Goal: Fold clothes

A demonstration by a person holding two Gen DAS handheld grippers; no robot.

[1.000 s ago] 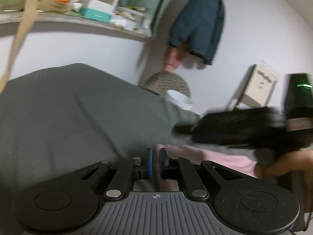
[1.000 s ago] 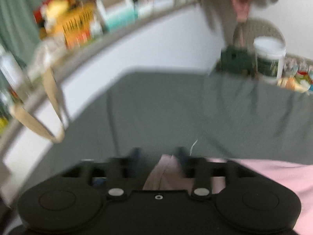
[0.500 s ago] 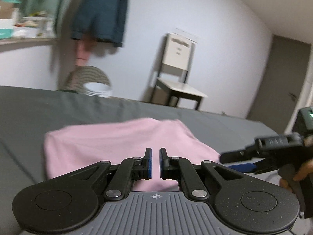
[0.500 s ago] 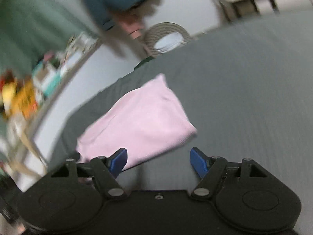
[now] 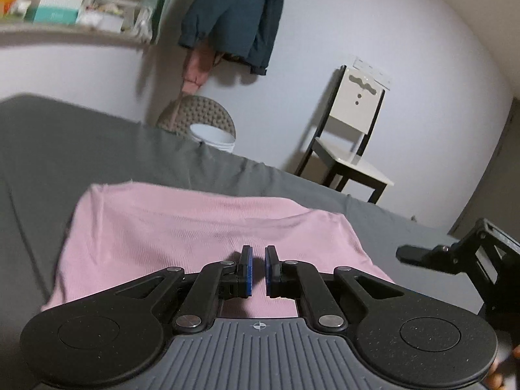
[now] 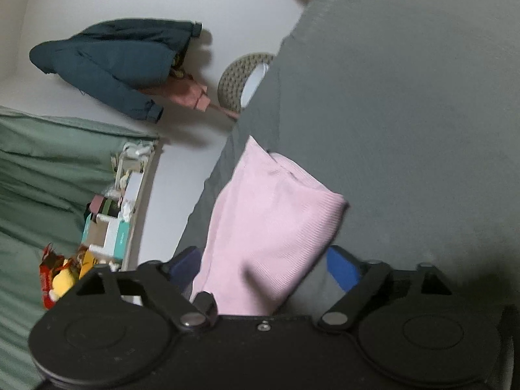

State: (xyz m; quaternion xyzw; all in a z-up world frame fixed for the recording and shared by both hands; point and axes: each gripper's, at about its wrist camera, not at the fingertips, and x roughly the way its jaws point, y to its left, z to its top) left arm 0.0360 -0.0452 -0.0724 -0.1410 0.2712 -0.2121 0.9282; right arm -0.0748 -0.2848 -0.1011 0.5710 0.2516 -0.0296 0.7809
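Observation:
A folded pink garment lies flat on the grey bedsheet. My left gripper hovers low over its near edge, shut to a thin slit with nothing between the blue pads. The right wrist view is rolled sideways. There the pink garment reaches in between the fingers of my right gripper, which stands wide open around the garment's near end. The right gripper also shows at the right edge of the left wrist view, just off the garment's right side.
A white and black chair and a white bucket stand beyond the bed's far edge. A dark blue jacket hangs on the wall. A cluttered shelf runs along the left wall, beside a green curtain.
A second ago my right gripper held the pink garment's edge; it let go, rolled sideways and closed in on the garment's end. The left gripper stayed shut and sank nearer the cloth.

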